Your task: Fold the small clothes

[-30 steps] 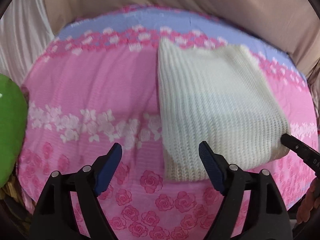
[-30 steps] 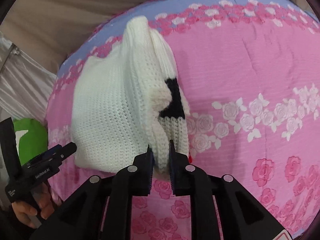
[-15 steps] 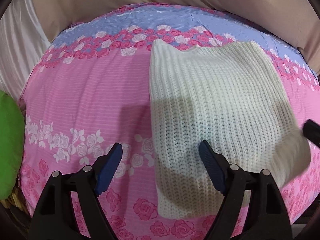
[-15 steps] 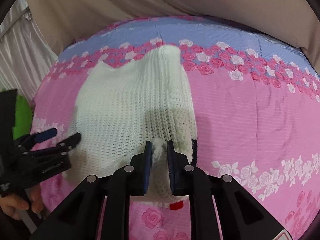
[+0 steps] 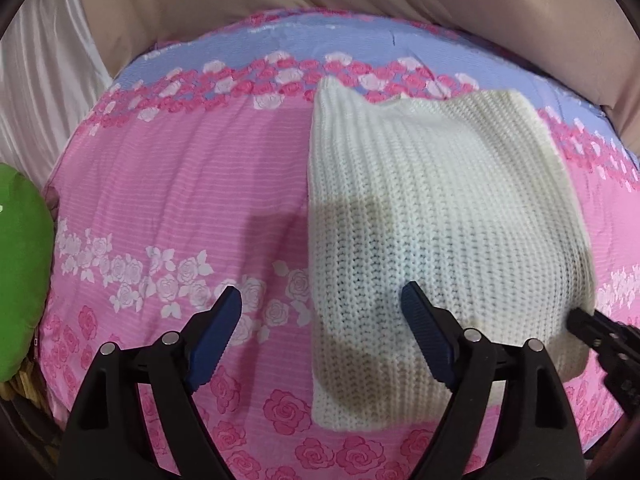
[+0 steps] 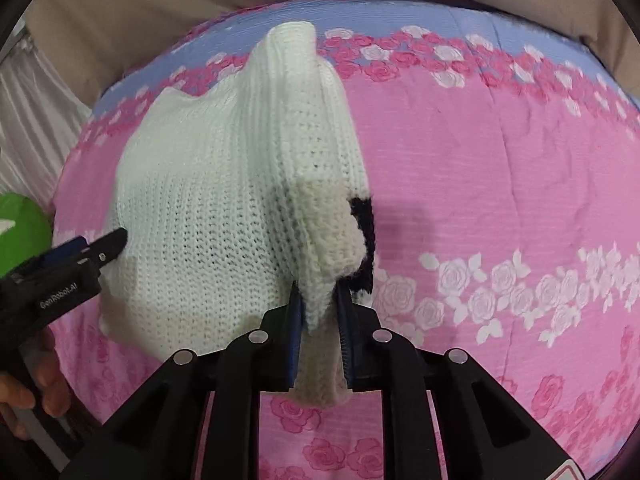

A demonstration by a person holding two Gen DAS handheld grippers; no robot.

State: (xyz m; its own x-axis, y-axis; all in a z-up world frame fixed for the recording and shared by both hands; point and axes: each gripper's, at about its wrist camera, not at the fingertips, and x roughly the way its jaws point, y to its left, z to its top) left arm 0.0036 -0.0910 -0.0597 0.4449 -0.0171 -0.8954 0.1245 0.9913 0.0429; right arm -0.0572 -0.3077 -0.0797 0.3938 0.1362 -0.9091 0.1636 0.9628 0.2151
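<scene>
**Right edge lifted again, fold not yet laid down**

Nearest you, your right claw point(image 6: 320, 312) is pinched narrow on a bunched edge of the white knit sweater point(image 6: 224, 208), the fabric squeezed between both blue pads. Compared with half a second ago, that gripped edge now stands higher and more upright, and the black patch point(image 6: 362, 236) on the sweater's underside shows again beside the ridge. A second ago it looked much the same, so the edge dipped and rose: I judge the fold over the body is not finished, and the layer has yet to be carried across and released.

Your left claw point(image 5: 320, 336) hovers wide apart and empty, its right pad over the sweater's near part, its left pad over the pink rose bedsheet point(image 5: 168, 184). It has held nearly the same stance throughout, while the sweater has slid slightly further from it.

The sweater lies on the bed, right of centre in the left view, its far edge reaching the blue band of the sheet. A green cushion point(image 5: 20, 272) sits at the far left edge.
</scene>
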